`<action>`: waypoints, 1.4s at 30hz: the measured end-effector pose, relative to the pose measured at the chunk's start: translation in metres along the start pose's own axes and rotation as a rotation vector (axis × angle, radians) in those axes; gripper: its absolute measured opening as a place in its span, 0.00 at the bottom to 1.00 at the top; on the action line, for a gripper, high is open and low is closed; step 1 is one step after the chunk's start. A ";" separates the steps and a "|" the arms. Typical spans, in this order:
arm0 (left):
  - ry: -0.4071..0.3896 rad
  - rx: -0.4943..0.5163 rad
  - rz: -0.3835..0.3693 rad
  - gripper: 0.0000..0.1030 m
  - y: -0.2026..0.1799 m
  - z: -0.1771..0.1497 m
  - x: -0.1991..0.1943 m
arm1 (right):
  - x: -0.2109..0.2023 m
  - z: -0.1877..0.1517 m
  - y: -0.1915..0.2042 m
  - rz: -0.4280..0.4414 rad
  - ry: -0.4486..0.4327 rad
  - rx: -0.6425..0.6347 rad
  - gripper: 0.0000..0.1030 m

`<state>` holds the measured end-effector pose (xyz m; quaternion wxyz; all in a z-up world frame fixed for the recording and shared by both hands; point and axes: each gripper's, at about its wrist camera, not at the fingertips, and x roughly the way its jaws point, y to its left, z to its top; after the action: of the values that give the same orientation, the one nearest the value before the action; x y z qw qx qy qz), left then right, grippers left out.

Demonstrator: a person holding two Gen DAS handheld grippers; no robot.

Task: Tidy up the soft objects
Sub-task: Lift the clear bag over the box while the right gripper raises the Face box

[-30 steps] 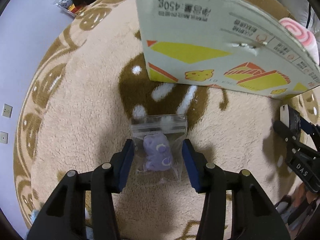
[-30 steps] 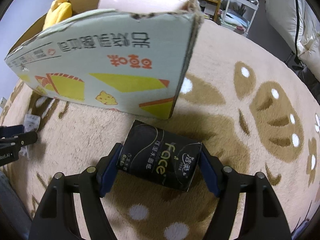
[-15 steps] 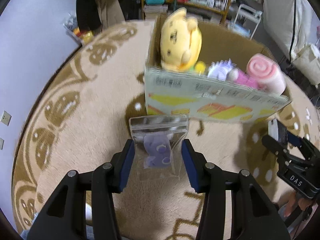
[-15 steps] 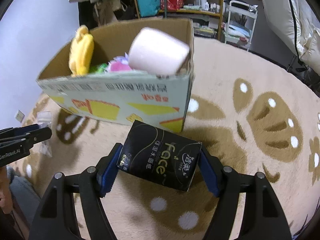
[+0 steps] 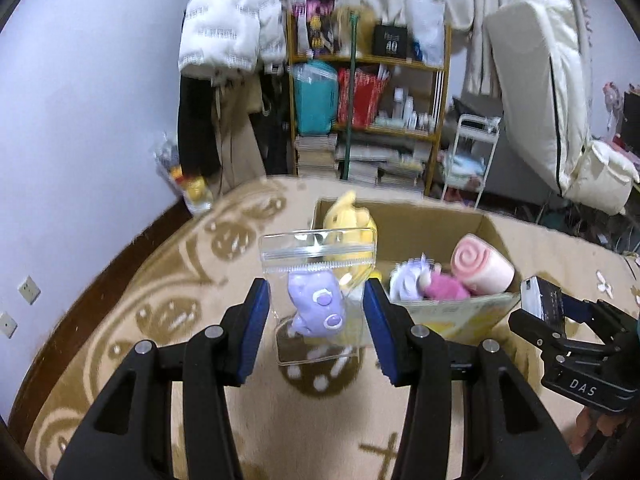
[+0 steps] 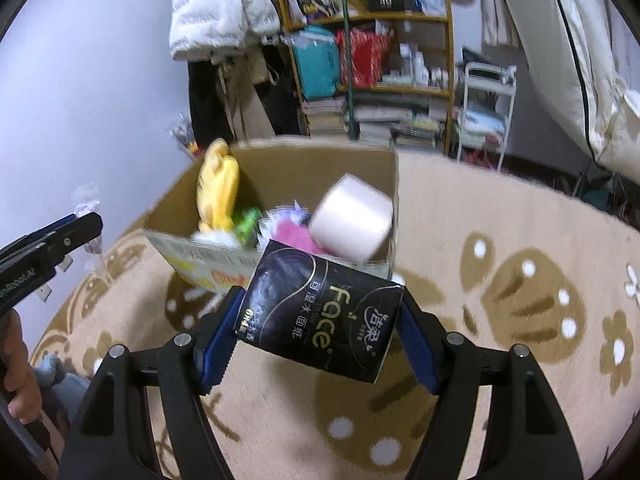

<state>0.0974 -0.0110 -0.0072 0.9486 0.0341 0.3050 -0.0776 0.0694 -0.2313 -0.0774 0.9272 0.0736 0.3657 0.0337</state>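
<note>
Your left gripper holds a clear zip bag upright between its blue pads, which press on the bag's sides; a purple plush sits inside it. The bag hangs clear of the rug. Just beyond the gripper's tips, and slightly to their right, stands the open cardboard box. Inside it you can see a yellow plush at the near-left corner, partly behind the bag, a pink swirl roll to the right, and white and pink soft pieces between them.

Your right gripper is clamped on a black tissue pack, tilted, its pads tight against both ends. The pack is off the rug, directly in front of the box's near wall and overlapping its rim in this view. Ahead of this gripper the yellow plush leans at the box's left side, and the pink roll lies against the right wall.

From the left wrist view, your right gripper appears at the far right, level with the box's corner. A shelf and a white jacket stand well beyond both grippers.
</note>
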 end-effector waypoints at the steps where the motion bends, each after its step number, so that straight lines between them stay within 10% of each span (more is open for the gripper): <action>1: -0.027 0.001 0.001 0.46 0.000 0.002 -0.003 | -0.003 0.002 0.002 0.002 -0.017 -0.003 0.75; 18: -0.228 0.041 -0.007 0.46 -0.011 0.047 -0.043 | -0.057 0.065 0.015 0.047 -0.315 -0.062 0.75; 42: -0.229 0.096 0.004 0.46 -0.025 0.067 -0.004 | -0.031 0.092 0.003 0.042 -0.342 -0.059 0.75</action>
<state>0.1287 -0.0423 0.0487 0.9746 0.0711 0.1908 -0.0936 0.1092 -0.2418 0.0105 0.9767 0.0586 0.2000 0.0508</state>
